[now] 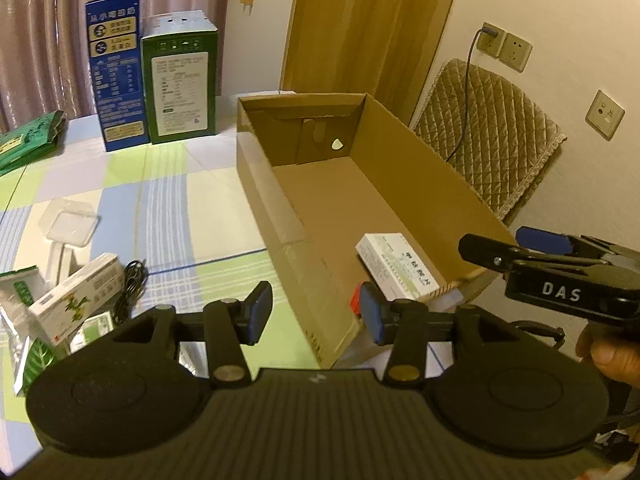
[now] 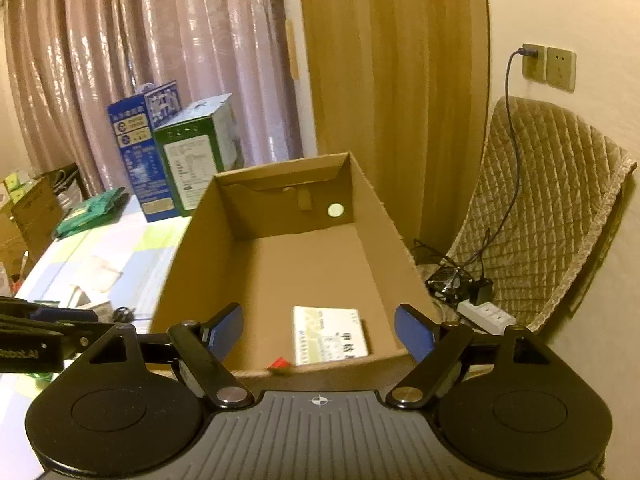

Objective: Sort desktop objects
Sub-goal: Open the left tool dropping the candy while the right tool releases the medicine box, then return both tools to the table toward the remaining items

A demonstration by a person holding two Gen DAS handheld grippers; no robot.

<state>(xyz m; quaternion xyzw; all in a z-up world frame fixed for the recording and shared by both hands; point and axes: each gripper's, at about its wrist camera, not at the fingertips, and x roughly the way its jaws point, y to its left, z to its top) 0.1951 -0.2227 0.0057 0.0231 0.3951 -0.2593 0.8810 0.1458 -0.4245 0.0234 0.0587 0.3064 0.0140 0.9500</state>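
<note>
- Table (image 1: 168,200) with a checked green, blue and white cloth carries everything.
- Open brown cardboard box (image 1: 280,216) sits toward the table's right edge.
- Tall blue carton (image 1: 114,72) and green carton (image 1: 182,80) stand side by side at the far edge.
- Left gripper (image 1: 316,312) hangs over the box's near left wall, blue pads apart with nothing between them.
- Right gripper (image 2: 318,334) hovers above the box's near end, jaws wide and empty.
- White flat medicine box (image 2: 330,336) lies inside the cardboard box at its near end.
- White-and-green small packet (image 1: 76,300) lies near the table's near left corner, beside a black coiled cable (image 1: 130,288).
</note>
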